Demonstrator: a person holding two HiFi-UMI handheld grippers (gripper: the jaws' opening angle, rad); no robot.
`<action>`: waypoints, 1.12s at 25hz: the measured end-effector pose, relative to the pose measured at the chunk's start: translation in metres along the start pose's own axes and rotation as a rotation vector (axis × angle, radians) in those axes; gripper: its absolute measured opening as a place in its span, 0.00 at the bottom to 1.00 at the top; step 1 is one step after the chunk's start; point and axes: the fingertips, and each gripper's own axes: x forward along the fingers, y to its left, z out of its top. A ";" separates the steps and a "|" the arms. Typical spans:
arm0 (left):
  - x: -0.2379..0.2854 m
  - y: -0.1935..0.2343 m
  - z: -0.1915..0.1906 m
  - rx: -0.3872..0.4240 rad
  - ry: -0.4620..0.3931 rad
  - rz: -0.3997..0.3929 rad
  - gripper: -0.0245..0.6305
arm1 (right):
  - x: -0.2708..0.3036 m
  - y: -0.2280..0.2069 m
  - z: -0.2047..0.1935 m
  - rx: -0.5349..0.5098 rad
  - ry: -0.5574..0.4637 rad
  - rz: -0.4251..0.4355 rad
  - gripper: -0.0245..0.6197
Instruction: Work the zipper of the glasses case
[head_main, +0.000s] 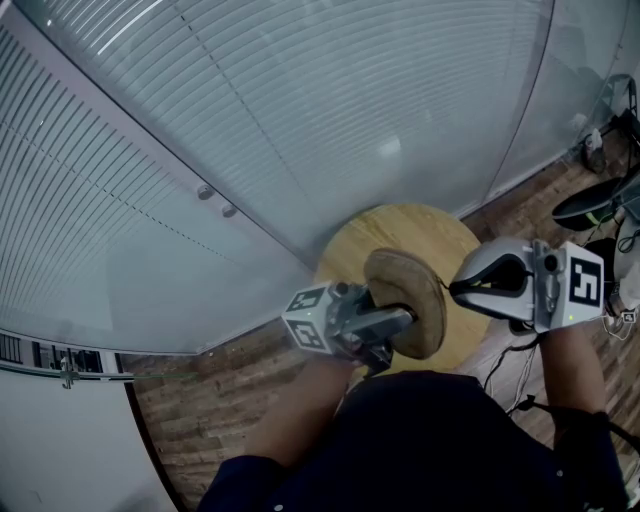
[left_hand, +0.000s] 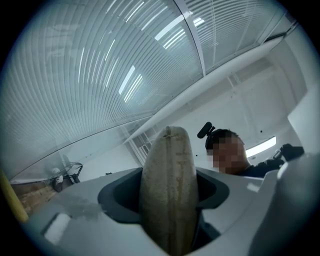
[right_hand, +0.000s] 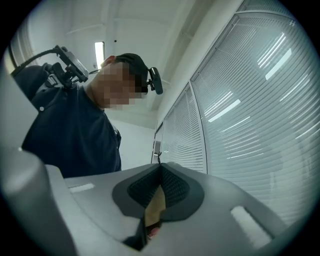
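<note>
Beside a glass wall with slatted blinds (head_main: 300, 120) and above a round wooden tabletop (head_main: 440, 225), the left gripper (head_main: 392, 325) has its jaws spread wide and clamped across the flat faces of the tan oval fabric glasses case (left_hand: 167, 190), whose long axis rises straight out of them. The right gripper (head_main: 458, 287) has its jaws pinched together on a small tan tab (right_hand: 154, 205), apparently the zipper pull. It sits at the case's rim on the side away from the left gripper, so the pull's path likely follows that curved rim.
</note>
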 end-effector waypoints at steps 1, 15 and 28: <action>0.000 -0.001 0.005 0.001 -0.014 0.000 0.49 | 0.001 0.001 0.000 0.000 0.000 0.002 0.05; -0.004 0.005 0.057 -0.001 -0.182 0.078 0.49 | 0.001 0.024 -0.028 -0.009 0.095 0.023 0.05; -0.010 0.027 0.088 -0.073 -0.328 0.217 0.49 | 0.022 0.026 -0.055 -0.089 0.197 -0.023 0.05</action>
